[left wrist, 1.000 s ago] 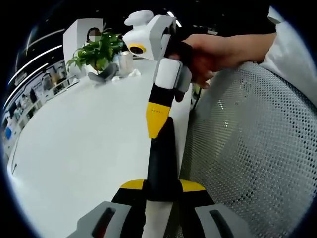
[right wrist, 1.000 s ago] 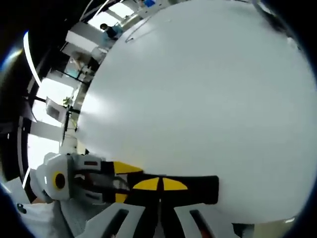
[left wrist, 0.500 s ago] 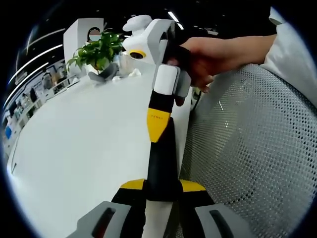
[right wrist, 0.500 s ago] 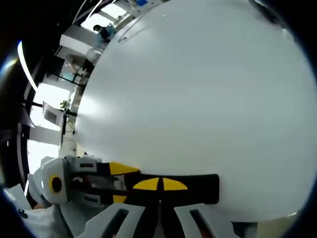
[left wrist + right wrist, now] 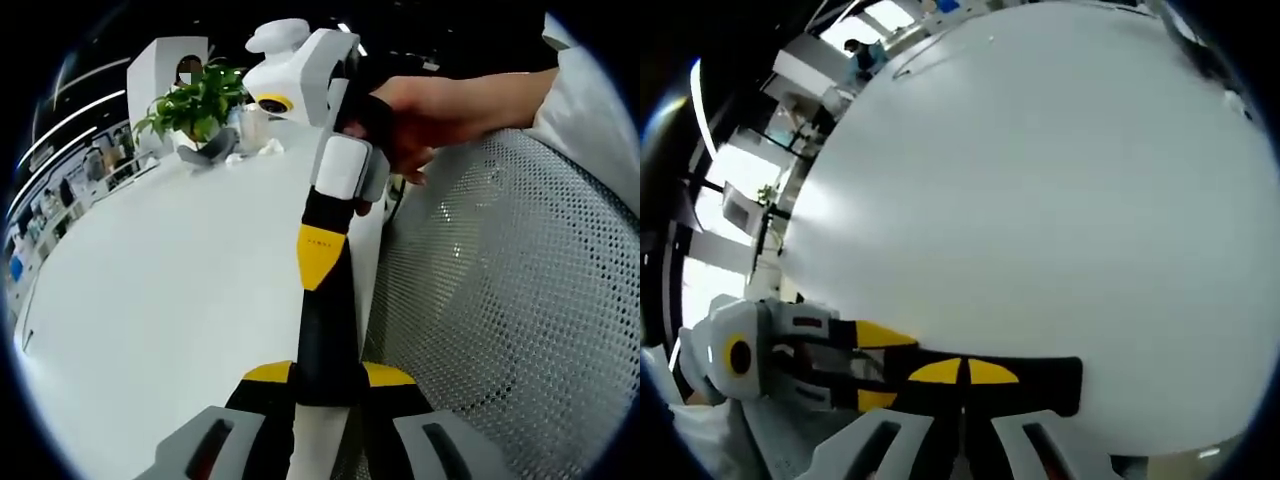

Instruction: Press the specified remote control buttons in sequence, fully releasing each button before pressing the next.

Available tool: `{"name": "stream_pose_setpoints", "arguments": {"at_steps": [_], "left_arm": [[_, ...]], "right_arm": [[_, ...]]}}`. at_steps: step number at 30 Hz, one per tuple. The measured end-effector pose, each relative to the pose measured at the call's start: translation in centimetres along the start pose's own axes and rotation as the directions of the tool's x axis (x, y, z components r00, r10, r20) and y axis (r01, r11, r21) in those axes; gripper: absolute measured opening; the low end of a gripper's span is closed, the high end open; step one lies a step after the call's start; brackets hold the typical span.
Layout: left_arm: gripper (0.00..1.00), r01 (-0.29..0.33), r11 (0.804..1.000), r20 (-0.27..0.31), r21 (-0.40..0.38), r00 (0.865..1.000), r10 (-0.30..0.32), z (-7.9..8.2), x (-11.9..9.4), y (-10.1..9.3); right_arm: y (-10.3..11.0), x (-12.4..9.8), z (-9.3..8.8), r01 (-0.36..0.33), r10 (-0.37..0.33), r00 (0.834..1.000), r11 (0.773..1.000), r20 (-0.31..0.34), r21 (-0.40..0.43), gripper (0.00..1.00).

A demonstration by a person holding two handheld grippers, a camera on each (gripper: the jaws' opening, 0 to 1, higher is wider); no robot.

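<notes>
Both claws closed tight, left claw (image 5: 328, 375) meeting right claw (image 5: 322, 255) above white counter (image 5: 160, 300) — no remote seen; pre-press, next find button.

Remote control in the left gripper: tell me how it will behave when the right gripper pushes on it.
The remote control looks stiff: it juts straight out of the left gripper without sagging. It seems to be held near one end, so a push from the right gripper farther out may lever it in the grip. Its smooth black face could let the shut fingers slide.
</notes>
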State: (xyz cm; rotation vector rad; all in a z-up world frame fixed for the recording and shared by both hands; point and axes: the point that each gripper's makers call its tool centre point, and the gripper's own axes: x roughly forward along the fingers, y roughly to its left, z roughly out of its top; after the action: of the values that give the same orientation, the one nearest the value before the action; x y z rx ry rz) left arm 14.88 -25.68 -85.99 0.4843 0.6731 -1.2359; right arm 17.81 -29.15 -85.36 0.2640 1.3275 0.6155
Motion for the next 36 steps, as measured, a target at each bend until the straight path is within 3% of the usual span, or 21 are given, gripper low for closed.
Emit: {"name": "stream_pose_setpoints", "arguments": {"at_steps": [10, 22, 36], "left_arm": [[0.24, 0.001, 1.000, 0.001, -0.011, 1.000, -0.001, 0.00, 0.00, 0.02], [0.24, -0.010, 1.000, -0.006, 0.017, 1.000, 0.010, -0.08, 0.07, 0.07], [0.24, -0.012, 0.999, -0.007, 0.033, 1.000, 0.012, -0.11, 0.12, 0.07]], "right_arm": [[-0.09, 0.16, 0.15, 0.025, -0.025, 1.000, 0.999, -0.001, -0.020, 0.00], [-0.04, 0.10, 0.20, -0.005, 0.005, 1.000, 1.000, 0.007, 0.003, 0.00], [0.21, -0.11, -0.32, -0.006, 0.007, 0.999, 1.000, -0.033, 0.008, 0.00]]}}
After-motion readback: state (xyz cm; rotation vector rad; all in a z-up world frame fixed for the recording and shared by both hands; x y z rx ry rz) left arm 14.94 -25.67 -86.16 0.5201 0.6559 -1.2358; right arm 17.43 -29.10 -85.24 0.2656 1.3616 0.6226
